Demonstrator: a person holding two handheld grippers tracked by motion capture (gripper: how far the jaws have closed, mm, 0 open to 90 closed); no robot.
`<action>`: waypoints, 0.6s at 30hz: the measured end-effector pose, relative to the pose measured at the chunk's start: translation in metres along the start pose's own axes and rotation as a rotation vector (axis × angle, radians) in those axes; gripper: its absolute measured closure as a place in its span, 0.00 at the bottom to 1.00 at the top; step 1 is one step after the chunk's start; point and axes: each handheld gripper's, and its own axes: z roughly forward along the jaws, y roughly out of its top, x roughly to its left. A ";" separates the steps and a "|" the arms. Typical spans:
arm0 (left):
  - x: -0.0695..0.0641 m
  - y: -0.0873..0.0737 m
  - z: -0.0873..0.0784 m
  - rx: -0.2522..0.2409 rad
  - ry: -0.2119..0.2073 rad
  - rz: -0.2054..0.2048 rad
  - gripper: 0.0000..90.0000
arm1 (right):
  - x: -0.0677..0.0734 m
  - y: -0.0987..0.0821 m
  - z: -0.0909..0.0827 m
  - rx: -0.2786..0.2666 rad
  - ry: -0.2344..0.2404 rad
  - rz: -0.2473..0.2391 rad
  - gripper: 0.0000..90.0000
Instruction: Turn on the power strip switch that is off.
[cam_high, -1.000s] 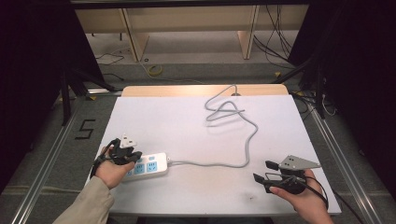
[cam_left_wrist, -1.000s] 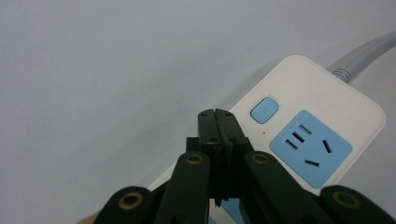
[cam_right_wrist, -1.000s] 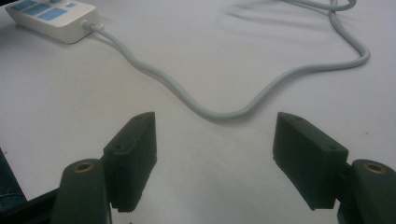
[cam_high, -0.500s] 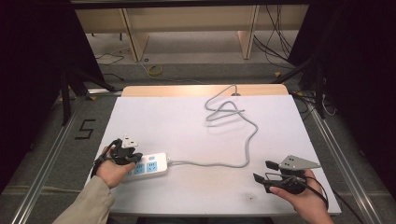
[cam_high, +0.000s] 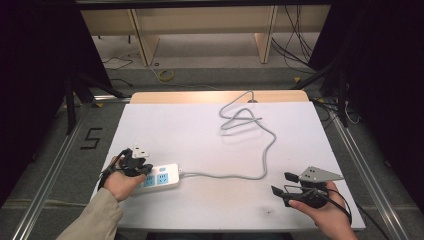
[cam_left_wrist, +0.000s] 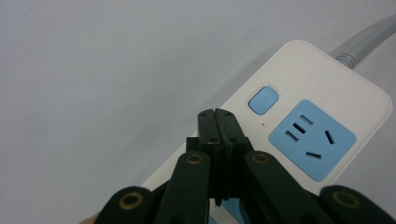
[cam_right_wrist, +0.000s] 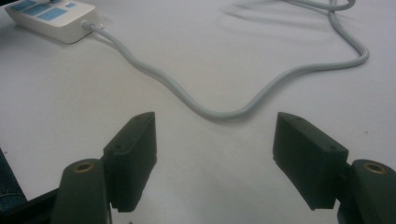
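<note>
White plastic, the power strip (cam_high: 159, 177) lay on the table (cam_high: 200, 135) right under the left gripper (cam_left_wrist: 217, 122), whose jaws were pressed together on nothing. Its grey cable (cam_right_wrist: 210, 105) ran past the right gripper (cam_right_wrist: 215, 154), whose jaws stood wide apart, empty.

Bare table (cam_high: 200, 130) ahead of both grippers, save power strip (cam_high: 162, 176) and looping cable (cam_high: 260, 145).

Looks like a lab or recording room: white work table (cam_high: 200, 130) between dark curtains (cam_high: 35, 75), metal floor rails (cam_high: 50, 175), loose cables (cam_high: 295, 45) behind, a taped mark "5" (cam_high: 91, 138) on grey floor.
</note>
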 end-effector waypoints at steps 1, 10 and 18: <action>0.000 0.000 0.000 0.005 0.001 0.003 1.00 | 0.000 0.000 0.000 0.000 0.000 0.000 0.34; 0.000 0.004 0.001 0.043 -0.005 0.025 1.00 | 0.000 0.000 0.000 0.004 0.003 0.000 0.34; 0.001 0.007 0.002 0.065 -0.020 0.031 1.00 | 0.001 0.000 0.001 0.006 0.004 -0.001 0.34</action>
